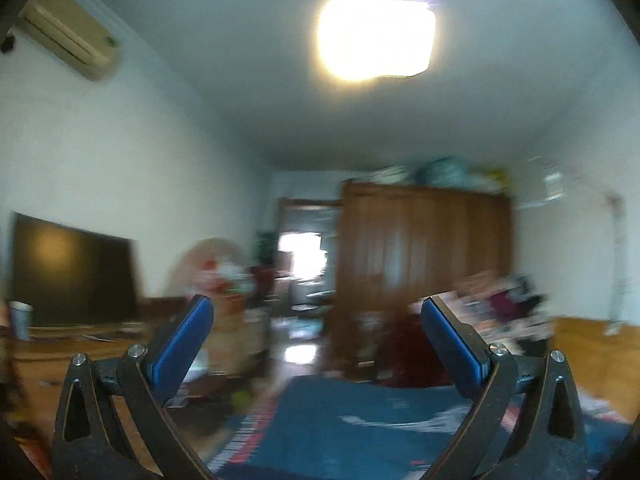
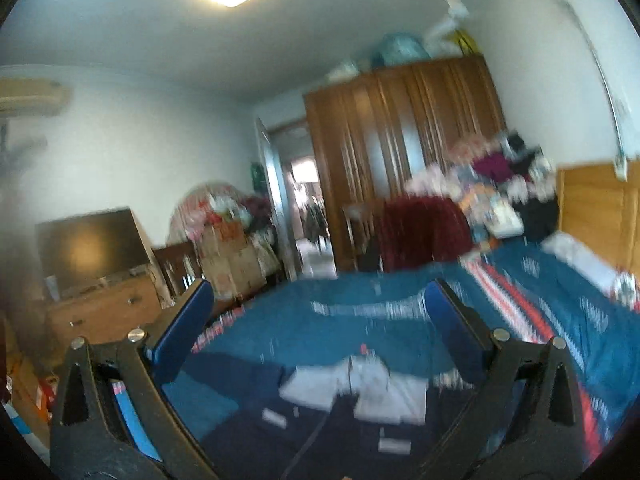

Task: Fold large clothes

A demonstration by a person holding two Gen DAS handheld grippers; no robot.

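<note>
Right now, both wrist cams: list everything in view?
garment: 1, navy and white, on bed below right gripper
bed cover: 1, blue patterned, on bed
wardrobe: 1, brown, far wall
TV: 1, black, on left dresser
AC unit: 1, beige, high on left wall
ceiling light: 1, lit
clothes pile: mixed, blurred, beside headboard
left gripper: open, empty
right gripper: open, empty

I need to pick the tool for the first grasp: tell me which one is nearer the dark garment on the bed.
Right. The right tool is open, with the garment just below it. The left tool points up across the room; no garment shows in its view.
</note>
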